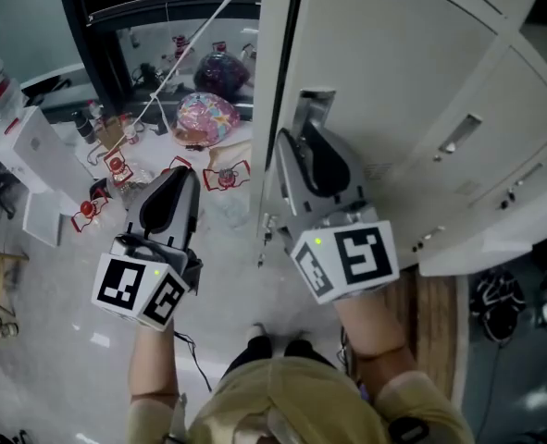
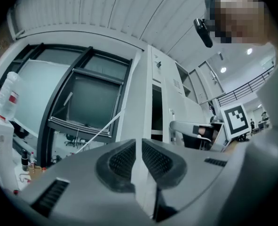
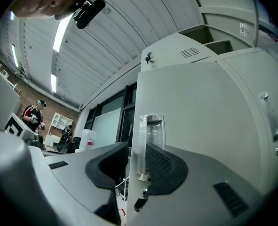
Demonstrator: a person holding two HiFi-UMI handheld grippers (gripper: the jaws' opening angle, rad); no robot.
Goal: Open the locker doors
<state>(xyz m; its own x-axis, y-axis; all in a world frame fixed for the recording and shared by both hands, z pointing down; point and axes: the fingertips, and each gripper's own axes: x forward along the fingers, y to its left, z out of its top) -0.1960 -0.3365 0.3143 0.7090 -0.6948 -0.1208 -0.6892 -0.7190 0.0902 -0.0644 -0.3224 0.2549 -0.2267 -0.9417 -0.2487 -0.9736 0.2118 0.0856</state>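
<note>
**Head view with both gripper views.** The right gripper (image 3: 137, 149) is closed on the free vertical edge of a pale grey sheet-metal locker door (image 3: 200, 107). One ribbed black pad lies against the inner side of that edge. The other pad lies on the outer face, against the silvery upright pull handle (image 3: 151, 131), which rises between and above the two jaws. The jaws stand at a middling width, with the thickness of the door between them.

The door belongs to a bank of pale grey metal lockers (image 1: 518, 109) at the right of the head view. Its gripped edge appears to stand out from the cabinet, though how far it has swung cannot be told. A further door higher in the bank carries a louvred vent and a small lock (image 3: 148, 58).

The left gripper (image 2: 139, 144) is held over the pale speckled floor (image 1: 227, 266), well apart from the lockers. Its jaws are drawn close, leaving only a thin slit with nothing in it.

Each gripper carries a white cube with black square markers: right (image 1: 347, 259), left (image 1: 142, 289). A pink patterned foil balloon (image 1: 208, 116) lies on the floor beyond the left gripper.
</note>
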